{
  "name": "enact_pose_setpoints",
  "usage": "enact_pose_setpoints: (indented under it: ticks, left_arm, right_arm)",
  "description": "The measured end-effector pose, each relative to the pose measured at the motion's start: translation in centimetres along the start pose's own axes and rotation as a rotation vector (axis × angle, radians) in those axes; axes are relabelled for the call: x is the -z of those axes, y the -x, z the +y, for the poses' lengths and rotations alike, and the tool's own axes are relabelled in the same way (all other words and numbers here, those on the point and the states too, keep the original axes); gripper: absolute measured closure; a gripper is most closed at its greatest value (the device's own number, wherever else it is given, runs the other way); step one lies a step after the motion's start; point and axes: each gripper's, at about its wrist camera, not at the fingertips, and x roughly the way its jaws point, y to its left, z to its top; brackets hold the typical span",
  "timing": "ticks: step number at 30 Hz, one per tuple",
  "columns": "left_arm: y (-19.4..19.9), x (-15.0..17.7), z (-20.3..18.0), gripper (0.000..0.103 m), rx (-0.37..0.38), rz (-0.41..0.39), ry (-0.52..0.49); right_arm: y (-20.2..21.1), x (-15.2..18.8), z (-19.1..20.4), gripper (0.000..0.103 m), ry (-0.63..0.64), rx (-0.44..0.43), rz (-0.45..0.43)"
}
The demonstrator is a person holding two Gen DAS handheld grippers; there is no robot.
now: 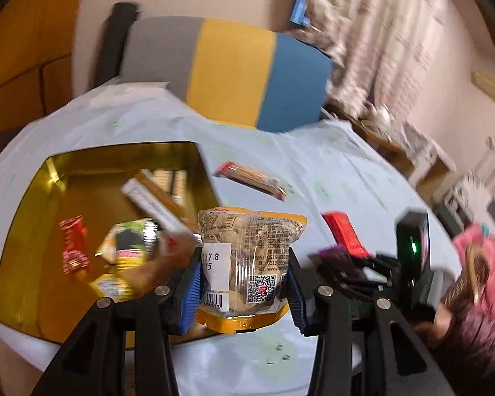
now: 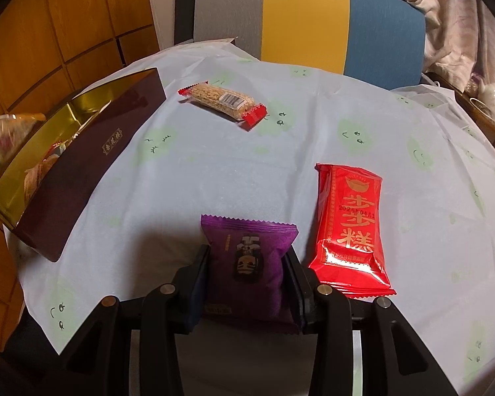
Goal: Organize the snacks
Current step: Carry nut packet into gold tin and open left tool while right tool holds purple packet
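Note:
My left gripper is shut on a clear-and-orange pastry packet, held at the right edge of the gold-lined box. The box holds several snacks, among them a small red packet and a green-and-yellow packet. My right gripper is shut on a purple snack packet low over the table. A red packet lies just right of it. A grain bar with red ends lies farther back. The box, dark outside, stands at the left.
The table wears a pale blue cloth with green faces. A grey, yellow and blue chair back stands behind it. Wooden panels are at the left. A tea set sits on a side table at the right.

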Motion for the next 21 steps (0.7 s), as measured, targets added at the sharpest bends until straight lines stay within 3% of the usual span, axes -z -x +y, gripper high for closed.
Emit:
enact_pose_setpoints:
  ticks: [7,13,21]
  left_arm:
    - [1.8,-1.3,7.5,0.057,-0.075,-0.031,0.236]
    - [2.0,-0.8,11.6,0.057,-0.105,-0.02,0.387]
    - [-0.7,-2.2,13.9,0.057,-0.017,0.033,0.568]
  right_arm:
    - [0.0,0.3,-0.2,0.061,-0.023,-0.009,-0.023]
    - [0.2,0.5,-0.4,0.061,-0.028,-0.018,-0.037]
    - [0.2,0.7,-0.5,0.061,-0.037,-0.022,-0.048]
